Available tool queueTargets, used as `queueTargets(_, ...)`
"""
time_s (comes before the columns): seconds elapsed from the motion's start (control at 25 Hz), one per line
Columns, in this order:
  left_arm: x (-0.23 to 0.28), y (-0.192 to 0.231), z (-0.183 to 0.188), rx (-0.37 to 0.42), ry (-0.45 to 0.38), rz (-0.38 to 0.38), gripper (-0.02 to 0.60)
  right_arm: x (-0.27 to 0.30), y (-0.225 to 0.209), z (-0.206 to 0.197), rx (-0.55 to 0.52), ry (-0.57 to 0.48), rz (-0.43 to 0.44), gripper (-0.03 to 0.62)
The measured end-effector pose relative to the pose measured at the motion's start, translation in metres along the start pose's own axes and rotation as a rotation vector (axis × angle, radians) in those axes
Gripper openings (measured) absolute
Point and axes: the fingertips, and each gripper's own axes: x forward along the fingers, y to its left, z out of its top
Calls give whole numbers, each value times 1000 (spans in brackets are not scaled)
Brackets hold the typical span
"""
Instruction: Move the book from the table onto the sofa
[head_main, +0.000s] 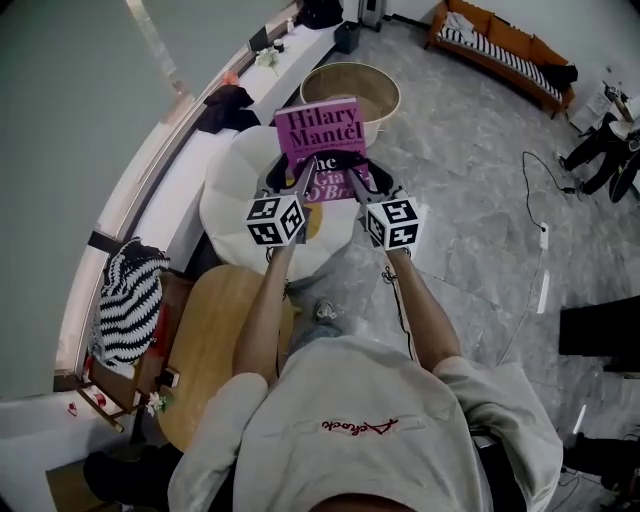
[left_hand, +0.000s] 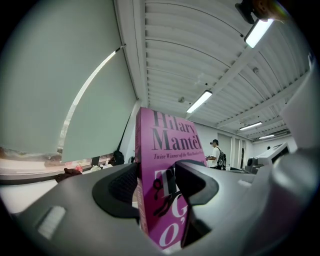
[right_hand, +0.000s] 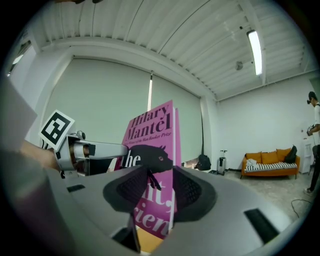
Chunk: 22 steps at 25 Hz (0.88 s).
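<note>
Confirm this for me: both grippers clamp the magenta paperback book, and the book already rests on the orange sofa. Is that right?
One part is wrong. The left gripper and right gripper do clamp the magenta paperback book, but it does not rest on the orange sofa. The head view shows it held in the air by the round white table, with the sofa across the room.

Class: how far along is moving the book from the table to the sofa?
Done: the pink book is lifted off the white table. In hand: the left gripper and right gripper each clamp its lower part, holding it upright in the air. Left: carrying it across the room to the orange sofa and setting it down there.
</note>
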Motion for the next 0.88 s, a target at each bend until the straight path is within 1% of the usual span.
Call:
queueTargets(0.28, 50, 47, 17, -8, -12, -13, 227, 67, -21, 13, -14, -4, -17, 161)
queueTargets(0.44, 76, 67, 23, -6, -15, -25, 227, 95, -33, 15, -15, -9, -27, 160)
queueTargets(0.68, 103, 88, 18, -13, 2, -44, 227, 124, -47, 10, -16, 2, -47, 161)
queueTargets(0.88, 119, 90, 12, -20, 16, -59, 227, 131, -59, 4, -12, 11, -62, 161)
